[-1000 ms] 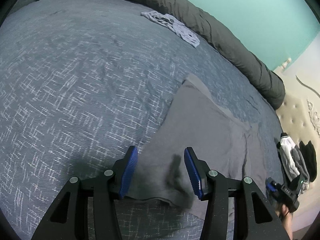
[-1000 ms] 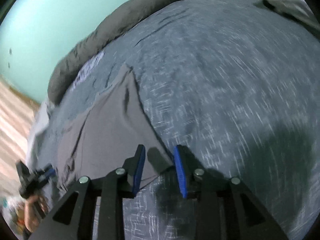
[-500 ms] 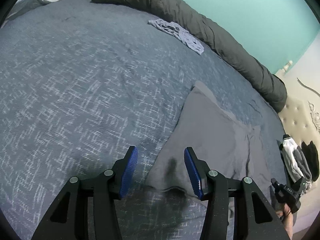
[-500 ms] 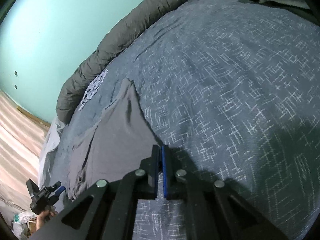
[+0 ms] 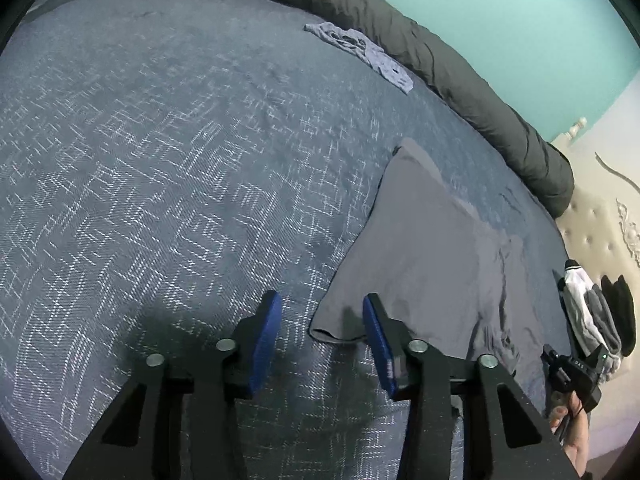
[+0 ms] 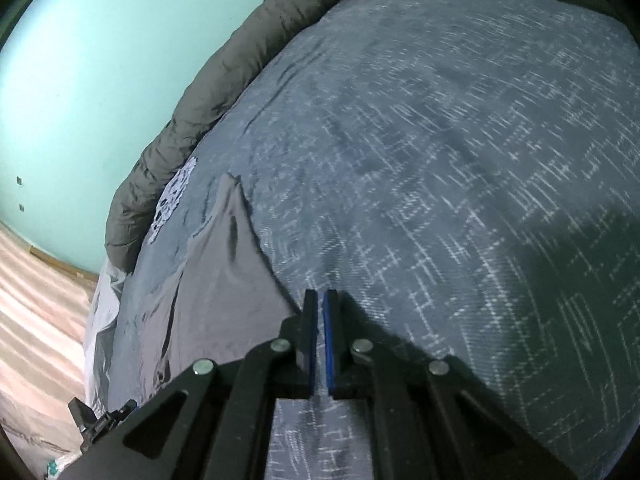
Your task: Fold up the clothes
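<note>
Left gripper (image 5: pixel 320 330) hangs over the near corner of the grey garment (image 5: pixel 424 264), its jaws closing; the hem corner lies between the blue pads but they do not yet press it. Right gripper (image 6: pixel 320 334) is pinched fully together at the garment's (image 6: pixel 212 288) other near corner; whether cloth is actually caught there cannot be told, since the fingers hide the edge. The garment lies flat on the bed (image 5: pixel 168 168), well apart from the patterned cloth (image 5: pixel 360 52) by the rolled duvet (image 5: pixel 460 72). If the left jaws close too high they may miss the hem or take bedcover with it, and an empty right pinch would leave one corner behind, skewing the fold. Only the left view shows a clothes pile (image 5: pixel 596 320) at the bed's edge; only the right view shows the floor (image 6: pixel 36 312).
</note>
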The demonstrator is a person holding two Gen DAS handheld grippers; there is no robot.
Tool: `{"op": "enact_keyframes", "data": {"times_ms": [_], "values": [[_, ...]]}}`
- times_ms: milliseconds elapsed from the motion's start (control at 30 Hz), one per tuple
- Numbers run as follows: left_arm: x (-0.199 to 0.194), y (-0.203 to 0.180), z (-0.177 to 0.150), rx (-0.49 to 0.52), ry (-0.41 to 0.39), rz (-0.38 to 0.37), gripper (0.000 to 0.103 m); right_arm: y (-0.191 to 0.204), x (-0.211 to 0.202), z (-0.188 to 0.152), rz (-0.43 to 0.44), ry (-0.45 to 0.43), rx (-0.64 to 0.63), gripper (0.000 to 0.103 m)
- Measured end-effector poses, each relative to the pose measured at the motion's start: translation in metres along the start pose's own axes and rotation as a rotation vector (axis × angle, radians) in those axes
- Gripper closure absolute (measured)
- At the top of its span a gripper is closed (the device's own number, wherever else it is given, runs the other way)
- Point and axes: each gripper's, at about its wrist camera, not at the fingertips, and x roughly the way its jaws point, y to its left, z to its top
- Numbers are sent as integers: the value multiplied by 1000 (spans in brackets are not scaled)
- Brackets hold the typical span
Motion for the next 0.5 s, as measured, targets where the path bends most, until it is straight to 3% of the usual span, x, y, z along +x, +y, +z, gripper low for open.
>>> {"op": "enact_keyframes", "data": {"times_ms": [67, 200, 333, 500], "values": [[3, -3, -1, 12, 10, -6, 86, 1, 1, -1, -8, 3, 1, 100], [11, -4, -2, 9, 32, -31, 98, 5, -2, -2, -33, -15, 0, 99], [13, -4, -3, 1, 37, -48, 100, 3, -10, -2, 3, -56, 21, 82], [9, -6, 1, -1, 15, -58, 101, 10, -9, -3, 18, -64, 7, 79]]}}
